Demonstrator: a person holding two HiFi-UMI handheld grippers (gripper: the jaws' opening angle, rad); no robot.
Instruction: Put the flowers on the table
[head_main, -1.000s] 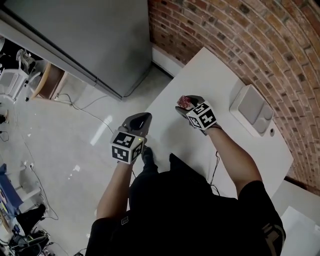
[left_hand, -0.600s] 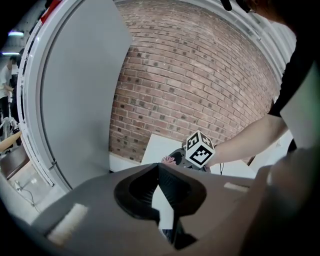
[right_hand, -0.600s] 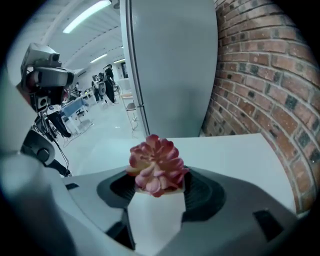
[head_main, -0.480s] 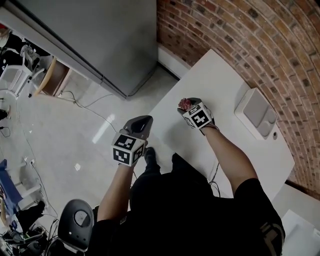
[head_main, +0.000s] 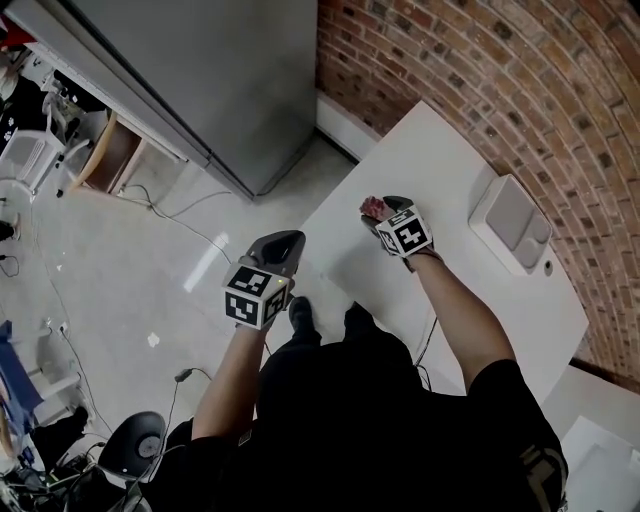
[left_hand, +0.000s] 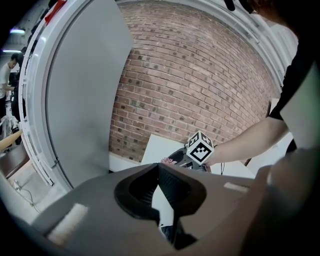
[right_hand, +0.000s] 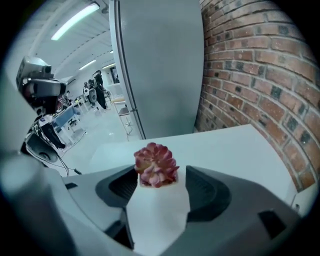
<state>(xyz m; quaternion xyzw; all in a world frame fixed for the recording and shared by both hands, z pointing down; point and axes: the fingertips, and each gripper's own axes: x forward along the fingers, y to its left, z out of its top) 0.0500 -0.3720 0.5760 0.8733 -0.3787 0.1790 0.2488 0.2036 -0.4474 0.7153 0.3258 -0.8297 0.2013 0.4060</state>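
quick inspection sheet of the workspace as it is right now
surface: white table, mostly bare, set against the brick wall
job's things: pink flower in a white holder, over the table
clutter: white box-like unit at the table's wall side
grippers: right gripper jaws opening, flower between them; left gripper jaws together, nothing in them, out over the floor
cables: dark cable at the table's near edge; a loose one on the floor
surroundings: tall grey panel, chair base, gear at the far left
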